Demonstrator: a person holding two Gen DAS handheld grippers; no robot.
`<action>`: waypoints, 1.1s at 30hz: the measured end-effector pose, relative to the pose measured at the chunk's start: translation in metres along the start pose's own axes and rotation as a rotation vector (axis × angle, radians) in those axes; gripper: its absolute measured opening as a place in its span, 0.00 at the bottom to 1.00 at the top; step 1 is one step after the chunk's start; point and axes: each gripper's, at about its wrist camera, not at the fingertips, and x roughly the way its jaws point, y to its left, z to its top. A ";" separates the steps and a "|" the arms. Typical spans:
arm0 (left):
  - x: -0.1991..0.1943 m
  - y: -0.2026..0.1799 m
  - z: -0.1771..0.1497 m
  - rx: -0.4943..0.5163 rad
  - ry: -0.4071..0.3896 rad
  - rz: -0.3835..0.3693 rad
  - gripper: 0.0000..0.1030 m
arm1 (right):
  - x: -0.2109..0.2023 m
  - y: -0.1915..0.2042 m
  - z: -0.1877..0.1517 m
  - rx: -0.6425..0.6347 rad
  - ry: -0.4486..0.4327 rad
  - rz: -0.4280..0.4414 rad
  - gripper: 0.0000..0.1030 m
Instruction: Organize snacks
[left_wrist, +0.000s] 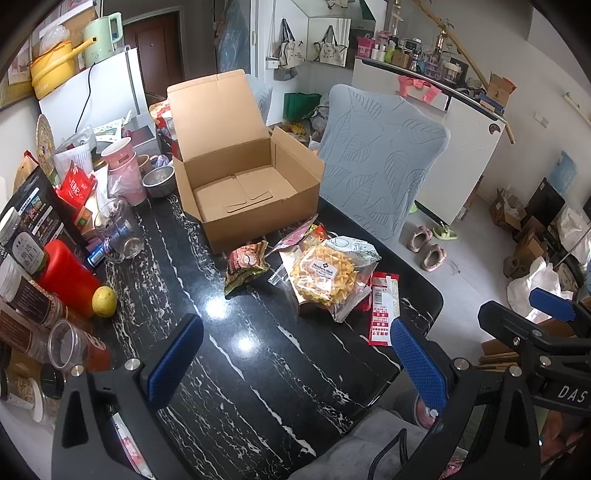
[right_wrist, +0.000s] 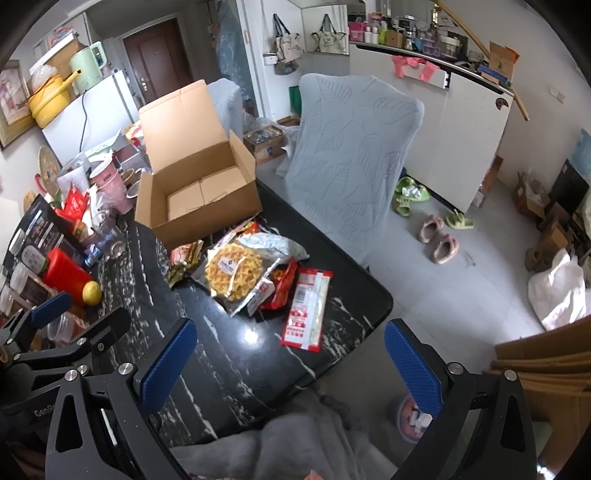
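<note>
Both claws, left claw (left_wrist: 295, 354) and right claw (right_wrist: 291, 354), hover spread apart and empty at frame bottom. Snack packets (left_wrist: 325, 280) lie mid-frame on the black surface (left_wrist: 229, 369), just below the open cardboard box (left_wrist: 240, 184). Best practice: grip one packet by its edge, beginning with the long red packet (right_wrist: 304, 308).

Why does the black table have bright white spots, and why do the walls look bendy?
Left wrist view: lamp glare on the glossy black marble table; right wrist view: one glare spot. Both views: the fisheye lens bends straight edges and darkens the corners; the open brown cardboard box stays sharp.
</note>
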 end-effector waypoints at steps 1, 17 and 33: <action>0.000 0.000 0.000 0.000 0.001 -0.001 1.00 | 0.000 0.000 -0.001 0.001 0.002 0.000 1.00; 0.020 0.004 0.012 0.001 0.065 -0.054 1.00 | 0.030 -0.010 -0.007 0.049 0.091 0.037 1.00; 0.084 0.003 0.047 0.082 0.125 -0.133 1.00 | 0.081 -0.029 -0.008 0.095 0.211 0.052 1.00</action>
